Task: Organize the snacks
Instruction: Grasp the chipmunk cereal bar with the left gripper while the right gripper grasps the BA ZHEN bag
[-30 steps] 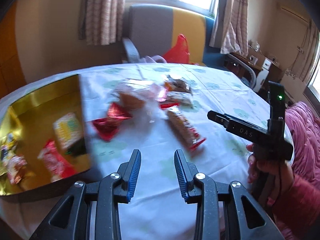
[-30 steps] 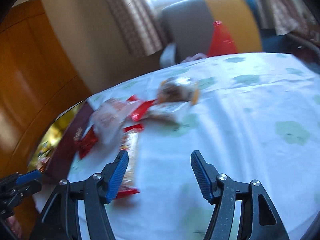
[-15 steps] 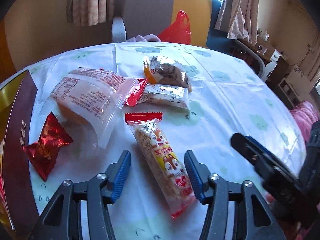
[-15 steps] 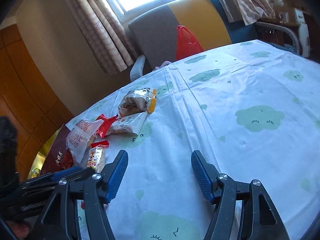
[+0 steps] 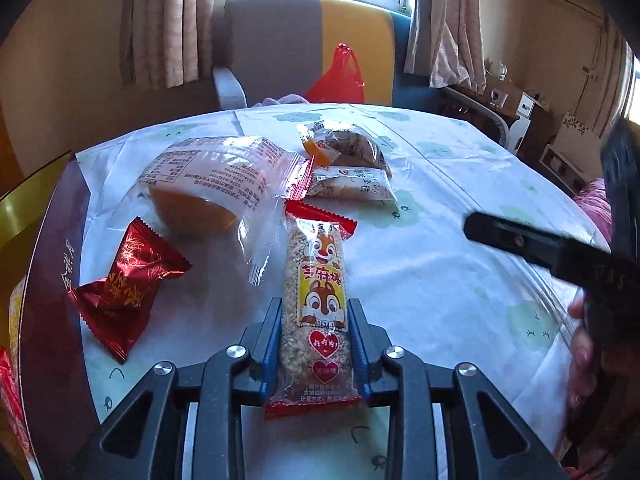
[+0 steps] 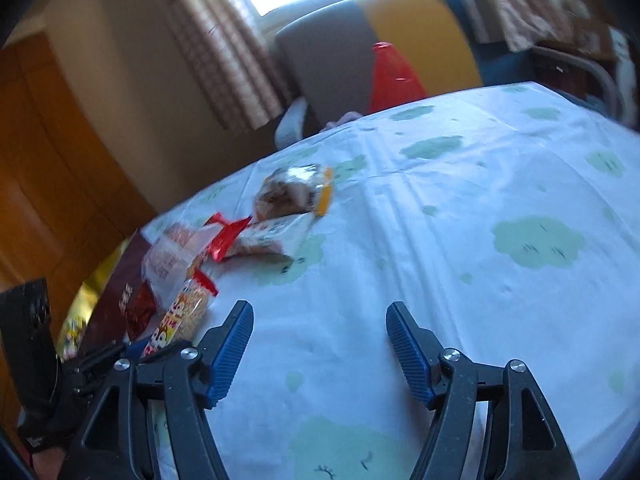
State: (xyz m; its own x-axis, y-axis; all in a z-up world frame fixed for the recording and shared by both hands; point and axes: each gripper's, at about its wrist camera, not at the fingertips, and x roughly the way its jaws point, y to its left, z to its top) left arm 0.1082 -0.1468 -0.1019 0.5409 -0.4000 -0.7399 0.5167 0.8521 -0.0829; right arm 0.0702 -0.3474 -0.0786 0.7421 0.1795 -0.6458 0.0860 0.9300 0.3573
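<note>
A long snack bar with a cartoon squirrel (image 5: 316,264) lies on the cloud-print tablecloth (image 5: 440,280). My left gripper (image 5: 314,304) straddles its near half. The jaws are closing and the blue pads touch both long sides of the wrapper. The bar's far end (image 6: 184,312) also shows in the right wrist view. My right gripper (image 6: 320,308) hovers over bare cloth to the right, its jaws opening with nothing between them. A red foil candy (image 5: 128,284), a clear-wrapped orange cake (image 5: 200,200), a white packet (image 5: 352,188) and a brown pastry (image 5: 348,144) lie beyond.
A gold box with a maroon rim (image 5: 52,260) holding several snacks stands at the table's left edge. A grey and yellow chair (image 5: 300,40) with a red plastic bag (image 5: 340,80) stands behind the table. A hand (image 5: 580,344) holds the right tool.
My left gripper has swung right from the gold box, dropped down over the squirrel bar and narrowed onto its sides. The right gripper has shifted a little sideways and stays over bare cloth.
</note>
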